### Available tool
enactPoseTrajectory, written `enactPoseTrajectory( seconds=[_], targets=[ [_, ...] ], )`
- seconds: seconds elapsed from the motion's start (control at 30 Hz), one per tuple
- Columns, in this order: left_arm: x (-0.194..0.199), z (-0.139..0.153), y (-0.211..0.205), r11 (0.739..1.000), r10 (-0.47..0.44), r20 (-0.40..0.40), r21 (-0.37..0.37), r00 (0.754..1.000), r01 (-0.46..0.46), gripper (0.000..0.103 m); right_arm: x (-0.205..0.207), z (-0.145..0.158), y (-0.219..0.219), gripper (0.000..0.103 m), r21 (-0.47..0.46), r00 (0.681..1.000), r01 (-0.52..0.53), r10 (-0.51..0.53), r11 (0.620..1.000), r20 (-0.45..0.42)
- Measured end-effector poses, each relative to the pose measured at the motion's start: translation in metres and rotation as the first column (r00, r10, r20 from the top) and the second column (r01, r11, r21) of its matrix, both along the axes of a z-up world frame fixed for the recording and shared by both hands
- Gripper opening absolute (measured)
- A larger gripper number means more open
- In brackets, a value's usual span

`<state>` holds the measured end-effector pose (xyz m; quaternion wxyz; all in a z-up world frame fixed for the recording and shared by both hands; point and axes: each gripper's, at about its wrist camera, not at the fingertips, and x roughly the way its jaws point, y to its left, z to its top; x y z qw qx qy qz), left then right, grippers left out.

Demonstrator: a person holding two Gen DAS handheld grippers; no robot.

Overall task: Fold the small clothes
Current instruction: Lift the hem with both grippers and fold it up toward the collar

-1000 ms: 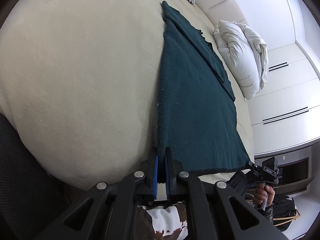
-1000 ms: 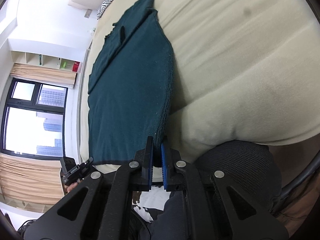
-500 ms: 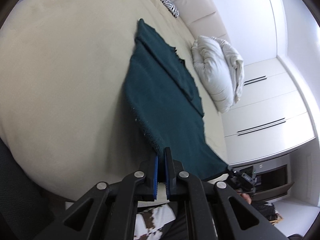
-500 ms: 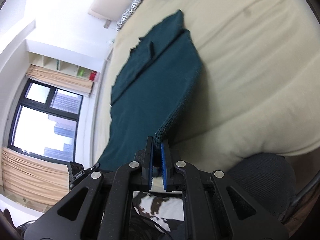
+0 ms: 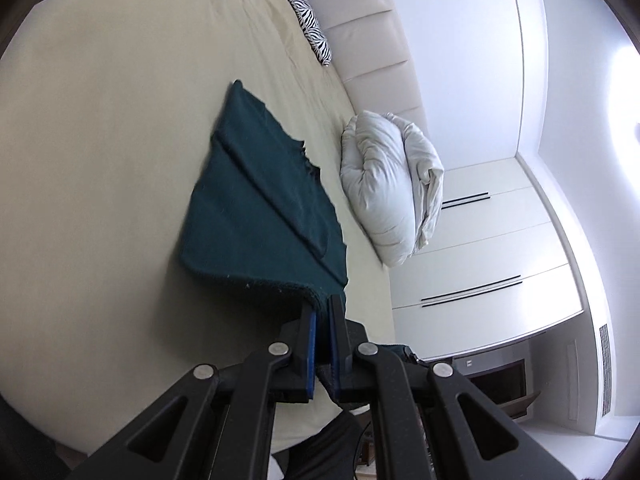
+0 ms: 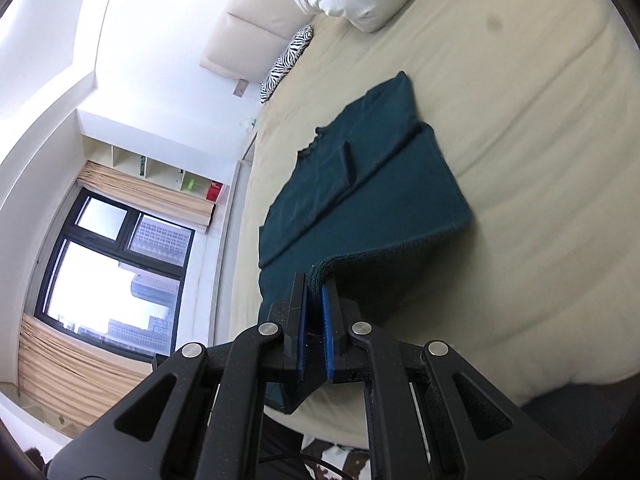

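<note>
A dark teal garment lies on the beige bed, partly folded, with its near hem lifted off the sheet. My left gripper is shut on one near corner of the hem. My right gripper is shut on the other near corner; the garment curls up from the bed into it. The far half still rests flat. A sleeve lies folded across the top.
A white bunched duvet lies beside the garment near white wardrobe doors. A zebra pillow sits at the padded headboard. A window with curtains shows in the right wrist view. A dark chair is by the bed edge.
Both grippers have lifted the near hem up and carried it toward the far end of the garment. The cloth now curls off the bed instead of lying flat.
</note>
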<state>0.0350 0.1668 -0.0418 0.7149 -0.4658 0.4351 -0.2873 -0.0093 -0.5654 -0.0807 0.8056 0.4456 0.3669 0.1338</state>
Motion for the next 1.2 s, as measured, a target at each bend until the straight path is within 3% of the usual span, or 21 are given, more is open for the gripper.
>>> enactPoseTrajectory(
  seconds=[0.1,0.5,0.83,1.2],
  targets=[
    [0.025,0.001,-0.001,0.999,0.017,-0.003,-0.027,1.0,-0.017,0.006,0.022,0.004,-0.004,0.006,0.002,1.0,0.02,-0.02,1.0,0.01],
    [0.126,0.001,-0.015,0.999,0.049,0.009,-0.014,0.999,-0.049,0.006,0.135,0.016,-0.015,0.006,-0.059,0.997,0.081,-0.08,0.995,0.022],
    [0.194,-0.015,-0.03,0.997,0.083,-0.002,-0.002,0.997,-0.083,0.006,0.217,-0.007,-0.021,0.006,-0.115,0.992,0.128,-0.128,0.985,0.006],
    [0.26,-0.034,-0.038,0.99,0.131,-0.023,0.053,0.991,-0.13,0.006,0.275,-0.037,-0.04,0.006,-0.164,0.976,0.209,-0.217,0.964,-0.035]
  ],
)
